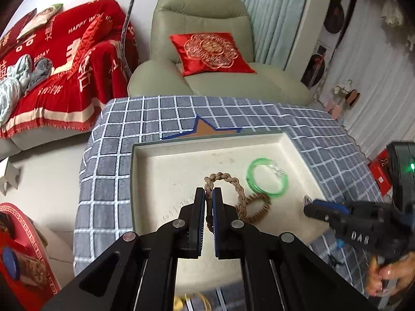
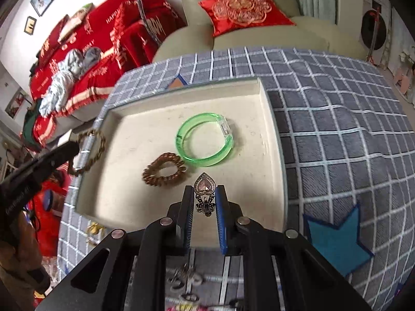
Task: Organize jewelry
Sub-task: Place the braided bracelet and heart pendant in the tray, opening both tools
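Observation:
A cream tray (image 1: 160, 155) (image 2: 269, 140) lies on the checked cloth. Inside it rest a green bangle (image 1: 267, 178) (image 2: 205, 140) and a brown coiled hair tie (image 1: 259, 207) (image 2: 164, 172). My left gripper (image 1: 208, 194) is shut on a tan braided bracelet (image 1: 233, 181), held above the tray's near half; the same bracelet (image 2: 90, 153) hangs at the tray's left rim in the right wrist view. My right gripper (image 2: 205, 190) is shut on a heart-shaped metal hair clip (image 2: 205, 194) with a pink stone, above the tray's near edge. It appears at the right (image 1: 307, 208) in the left wrist view.
More small jewelry (image 2: 186, 280) lies on the cloth below the right gripper, and a yellow piece (image 1: 192, 303) under the left one. A blue star patch (image 2: 337, 241) marks the cloth at right. An armchair (image 1: 207, 51) and a red-covered sofa (image 1: 64, 64) stand behind the table.

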Available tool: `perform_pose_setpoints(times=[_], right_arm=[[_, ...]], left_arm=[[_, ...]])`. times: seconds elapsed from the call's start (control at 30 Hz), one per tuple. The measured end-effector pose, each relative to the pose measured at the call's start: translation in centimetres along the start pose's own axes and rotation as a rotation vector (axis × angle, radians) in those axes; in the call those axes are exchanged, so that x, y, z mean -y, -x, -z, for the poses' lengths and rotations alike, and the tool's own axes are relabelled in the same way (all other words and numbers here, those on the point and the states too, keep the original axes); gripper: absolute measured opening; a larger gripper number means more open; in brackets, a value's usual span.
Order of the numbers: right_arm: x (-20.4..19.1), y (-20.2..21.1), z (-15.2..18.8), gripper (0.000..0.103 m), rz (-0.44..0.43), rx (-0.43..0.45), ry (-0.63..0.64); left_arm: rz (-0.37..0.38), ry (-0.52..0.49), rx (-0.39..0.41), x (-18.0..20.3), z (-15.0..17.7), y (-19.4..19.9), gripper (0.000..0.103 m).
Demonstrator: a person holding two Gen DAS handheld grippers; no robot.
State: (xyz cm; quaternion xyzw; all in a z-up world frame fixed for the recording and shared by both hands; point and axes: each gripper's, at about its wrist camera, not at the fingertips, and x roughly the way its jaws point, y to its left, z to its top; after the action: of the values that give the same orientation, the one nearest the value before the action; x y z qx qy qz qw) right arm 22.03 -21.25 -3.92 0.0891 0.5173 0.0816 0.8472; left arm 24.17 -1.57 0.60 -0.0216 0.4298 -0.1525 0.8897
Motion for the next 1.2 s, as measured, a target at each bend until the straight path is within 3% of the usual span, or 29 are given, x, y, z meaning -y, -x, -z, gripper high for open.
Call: perform_pose_setpoints(times=[0.27, 0.53, 0.63, 0.67, 0.7, 0.83, 1.07, 1.2], right_arm=[[0.8, -4.3, -1.8, 0.018, 0.047, -0.018, -0.008], [1.0, -5.2, -3.4, 0.018, 0.065, 0.018, -0.007], [0.9, -5.1, -3.3, 0.020, 0.063, 0.026, 0.003], [0.9, -5.1, -3.3, 0.024, 0.055, 0.027, 0.001], [0.9, -5.0, -3.3, 0.037, 0.045, 0.029, -0.008], [0.7, -4.0, -3.2, 0.060, 0.020, 0.052, -0.017], [1.2, -1.5, -2.8, 0.071, -0.029, 0.091, -0.072], [1.7, -0.4, -2.2, 0.071, -0.048, 0.101, -0.108]], left_arm=[[-0.070, -0.019, -0.079, -0.2, -0.1, -5.9, 0.022], [-0.138, -0.035, -0.135, -0.1, 0.7, -8.6, 0.022], [-0.168, -0.063, -0.118, 0.3, 0.9, -8.6, 0.022], [-0.174, -0.068, -0.119, 0.4, 0.9, -8.6, 0.022], [-0.181, -0.073, -0.120, 0.5, 0.9, -8.6, 0.022], [-0.200, -0.090, -0.117, 0.7, 1.1, -8.5, 0.022], [-0.201, -0.089, -0.100, 0.7, 1.1, -7.7, 0.022], [-0.204, -0.095, -0.109, 0.8, 1.0, -7.9, 0.022]])
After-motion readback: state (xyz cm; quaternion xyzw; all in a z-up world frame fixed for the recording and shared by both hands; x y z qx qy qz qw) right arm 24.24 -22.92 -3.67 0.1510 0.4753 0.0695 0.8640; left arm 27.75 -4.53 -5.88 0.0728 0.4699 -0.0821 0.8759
